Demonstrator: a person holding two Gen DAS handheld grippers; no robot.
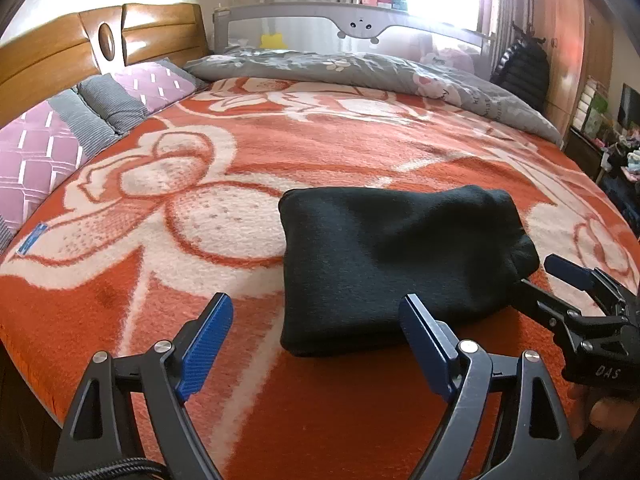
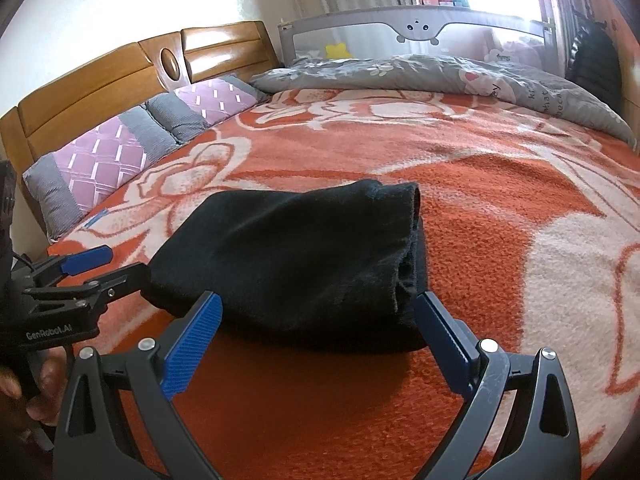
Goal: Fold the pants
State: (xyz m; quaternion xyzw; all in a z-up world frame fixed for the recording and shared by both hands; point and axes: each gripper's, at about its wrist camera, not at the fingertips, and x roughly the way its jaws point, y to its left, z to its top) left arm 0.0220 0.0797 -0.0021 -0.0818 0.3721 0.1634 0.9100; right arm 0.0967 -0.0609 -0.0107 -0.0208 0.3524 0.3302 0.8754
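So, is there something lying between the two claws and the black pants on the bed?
No, nothing visible. The left claw and right claw are both open, close in front of the folded black pants. Only bare orange blanket lies between them and the cloth.

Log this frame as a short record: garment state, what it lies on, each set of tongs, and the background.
garment: black pants, folded into a compact bundle, open layered end toward the right side
surface: orange and white floral blanket on a bed
left tongs: open, at the bundle's near edge, holding nothing
right tongs: open, fingers straddling the bundle's near edge, not clamped
background: wooden headboard, purple and grey pillows, grey quilt, grey bed rail
task status: pants look folded
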